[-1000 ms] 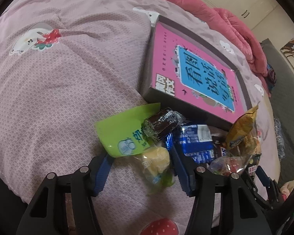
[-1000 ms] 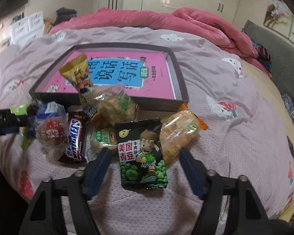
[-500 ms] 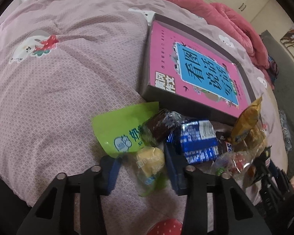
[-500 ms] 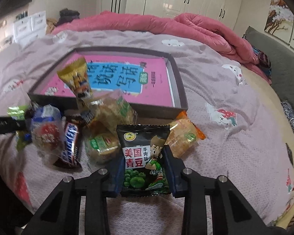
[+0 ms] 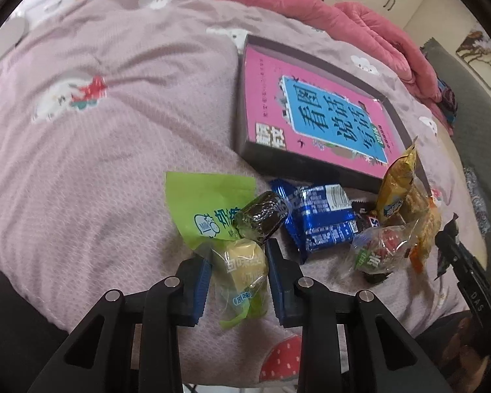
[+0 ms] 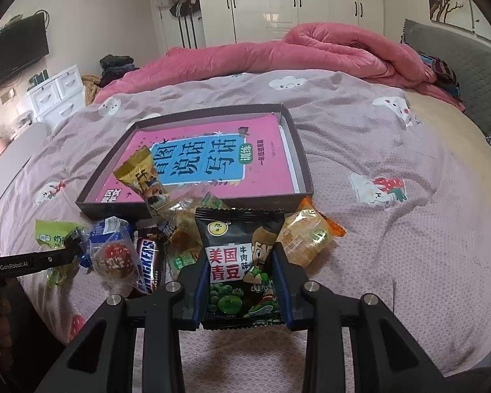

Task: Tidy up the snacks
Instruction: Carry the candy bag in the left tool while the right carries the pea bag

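Pink bedspread (image 6: 392,262): patterned cover that carries everything; a red quilt (image 6: 311,52) lies bunched along its far edge.
Tray (image 6: 306,177): dark, shallow, out on the middle of the bedspread, with a pink book (image 6: 252,177) flat inside it.
Snack pile: heaped against the tray's near wall, toward the bedspread's near edge.
Left gripper (image 5: 239,271): jaws closing, blue pads pressed on both sides of a clear-wrapped yellow cake (image 5: 242,262).
Yellow cake: at the left end of the pile, touching a green pouch (image 5: 206,206) and a dark wrapped roll (image 5: 262,216).
Right gripper (image 6: 242,275): clamped on a black green-pea packet (image 6: 239,255), pads on its two side edges.
Green-pea packet: upright between the pads, in front of the tray's near wall, at the right end of the pile.
Neighbours: orange-sealed cracker pack (image 6: 307,235) just right of the packet; Snickers bar (image 6: 149,265) and red sweet bag (image 6: 114,258) to its left; gold packet (image 6: 140,177) leaning over the tray's near wall.
Blue packet (image 5: 324,216): between the dark roll and the Snickers bar.
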A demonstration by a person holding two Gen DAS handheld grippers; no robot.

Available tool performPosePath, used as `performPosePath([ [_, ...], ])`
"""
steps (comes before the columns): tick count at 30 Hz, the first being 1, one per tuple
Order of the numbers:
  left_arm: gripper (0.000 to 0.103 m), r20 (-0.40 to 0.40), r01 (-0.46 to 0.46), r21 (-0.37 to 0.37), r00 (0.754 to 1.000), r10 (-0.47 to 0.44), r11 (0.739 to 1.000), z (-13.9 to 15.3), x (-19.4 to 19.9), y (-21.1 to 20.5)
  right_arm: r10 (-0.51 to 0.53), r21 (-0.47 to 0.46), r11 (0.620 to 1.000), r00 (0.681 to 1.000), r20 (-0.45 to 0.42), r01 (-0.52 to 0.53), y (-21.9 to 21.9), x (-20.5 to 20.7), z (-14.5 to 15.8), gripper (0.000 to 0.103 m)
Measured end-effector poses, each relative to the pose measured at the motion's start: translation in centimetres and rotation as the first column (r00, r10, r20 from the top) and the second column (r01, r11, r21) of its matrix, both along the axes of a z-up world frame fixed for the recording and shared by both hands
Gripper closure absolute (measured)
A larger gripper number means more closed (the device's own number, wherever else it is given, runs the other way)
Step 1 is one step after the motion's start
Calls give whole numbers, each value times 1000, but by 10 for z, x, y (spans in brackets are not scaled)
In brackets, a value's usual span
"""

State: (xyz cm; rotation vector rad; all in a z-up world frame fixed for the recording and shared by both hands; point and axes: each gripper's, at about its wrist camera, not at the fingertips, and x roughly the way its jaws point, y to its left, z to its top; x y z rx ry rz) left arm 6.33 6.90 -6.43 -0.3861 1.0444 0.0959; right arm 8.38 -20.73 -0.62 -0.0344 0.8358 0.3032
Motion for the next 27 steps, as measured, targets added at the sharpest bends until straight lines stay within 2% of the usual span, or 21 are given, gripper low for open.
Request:
performPosePath([
  [5, 70, 47, -5, 98, 999, 0, 995, 14, -5, 1, 6, 10, 1000, 1000, 13, -7, 0, -3, 3, 68],
  [9, 70, 84, -19, 118, 996, 10, 993, 24, -7, 6, -1, 26, 1000, 1000, 17, 0, -2, -3, 6, 68],
  [27, 70, 182, 8, 80, 983, -23, 997, 55, -5, -3, -13, 83, 997, 999, 51, 9, -8, 6, 22, 68],
])
